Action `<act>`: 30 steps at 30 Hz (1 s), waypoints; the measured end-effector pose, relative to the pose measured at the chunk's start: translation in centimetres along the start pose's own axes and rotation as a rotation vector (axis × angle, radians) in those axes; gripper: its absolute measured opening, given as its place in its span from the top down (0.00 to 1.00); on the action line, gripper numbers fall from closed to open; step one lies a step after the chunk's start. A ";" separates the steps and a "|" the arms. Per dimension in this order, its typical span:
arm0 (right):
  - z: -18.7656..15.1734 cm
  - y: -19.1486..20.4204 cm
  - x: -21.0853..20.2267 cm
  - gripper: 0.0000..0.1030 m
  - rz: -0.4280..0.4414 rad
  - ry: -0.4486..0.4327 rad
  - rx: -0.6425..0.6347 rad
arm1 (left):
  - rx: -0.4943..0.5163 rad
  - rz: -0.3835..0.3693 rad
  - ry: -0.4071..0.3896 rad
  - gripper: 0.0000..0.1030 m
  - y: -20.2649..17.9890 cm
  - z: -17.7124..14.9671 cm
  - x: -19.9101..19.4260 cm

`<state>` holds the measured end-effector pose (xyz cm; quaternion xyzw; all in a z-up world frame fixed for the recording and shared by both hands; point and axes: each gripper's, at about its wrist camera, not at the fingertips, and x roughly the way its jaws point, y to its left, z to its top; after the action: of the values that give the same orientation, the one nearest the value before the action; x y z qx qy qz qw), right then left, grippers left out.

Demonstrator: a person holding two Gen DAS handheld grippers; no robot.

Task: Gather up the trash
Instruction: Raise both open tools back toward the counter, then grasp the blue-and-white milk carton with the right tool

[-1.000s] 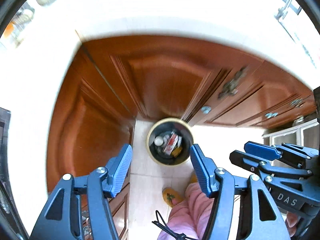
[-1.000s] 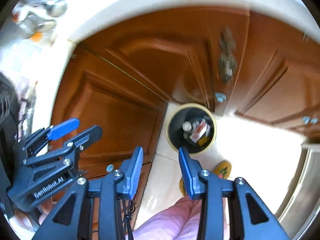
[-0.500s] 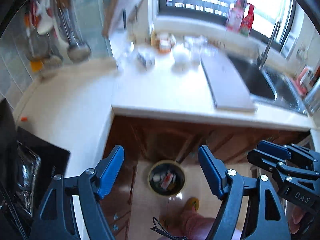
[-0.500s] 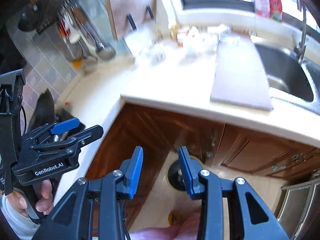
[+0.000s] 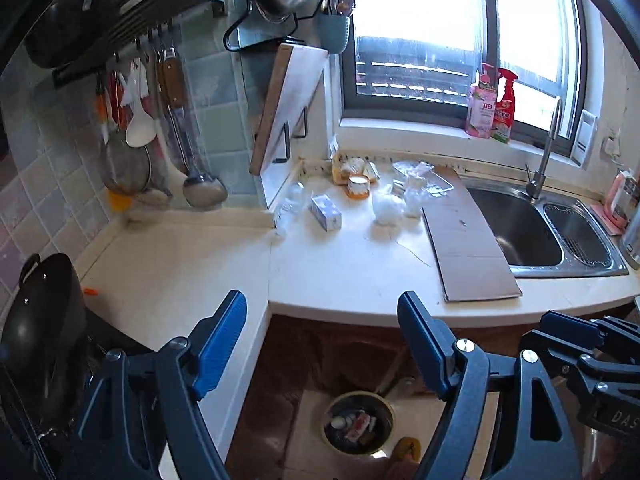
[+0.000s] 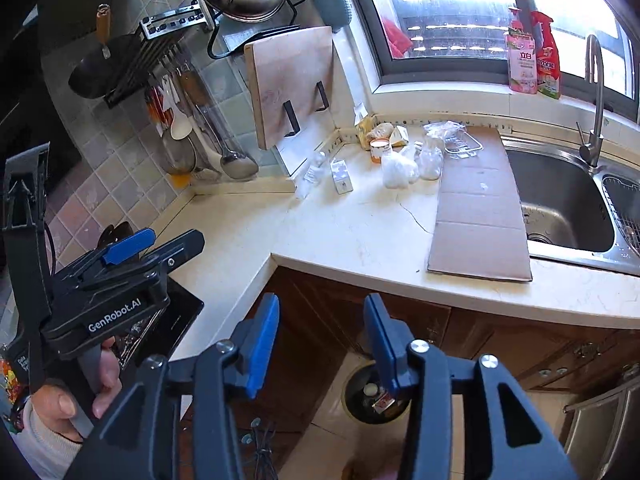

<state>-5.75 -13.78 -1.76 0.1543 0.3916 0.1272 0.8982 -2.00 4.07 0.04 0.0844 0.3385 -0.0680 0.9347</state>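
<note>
**Collect trash: partway, counter not cleared**

Trash bin (image 5: 358, 424) on floor by the cabinets already holds scraps. Left on countertop (image 5: 344, 272): small carton (image 5: 326, 212), orange-rimmed cup (image 5: 357, 186), plastic wrappers (image 5: 404, 200), cardboard sheet (image 5: 468, 240). Left gripper (image 5: 322, 340) wide apart, empty. Right gripper (image 6: 322, 340) opening, nothing between.

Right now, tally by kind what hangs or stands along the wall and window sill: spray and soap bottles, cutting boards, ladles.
Bottles on the sill: 2, a pink bottle and a red spray bottle.
Cutting boards: 1, a cutting board leaning upright in its holder.
Ladles: 1, a metal ladle hanging from the rack.
Total: 4.
</note>
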 end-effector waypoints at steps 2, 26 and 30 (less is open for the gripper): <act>0.7 -0.4 0.7 0.56 0.003 0.000 0.002 | -0.001 0.016 -0.008 0.26 0.0 0.3 0.5; 20.2 -6.0 31.8 0.51 0.086 0.230 -0.125 | -0.140 0.143 0.031 0.23 5.6 9.0 30.0; 21.2 -6.3 37.2 0.51 0.103 0.288 -0.120 | -0.130 0.163 0.045 0.23 5.7 8.8 32.9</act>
<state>35.31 -10.30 -15.16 0.1004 0.4997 0.2173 0.8325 29.57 5.52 -13.91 0.0524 0.3553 0.0325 0.9327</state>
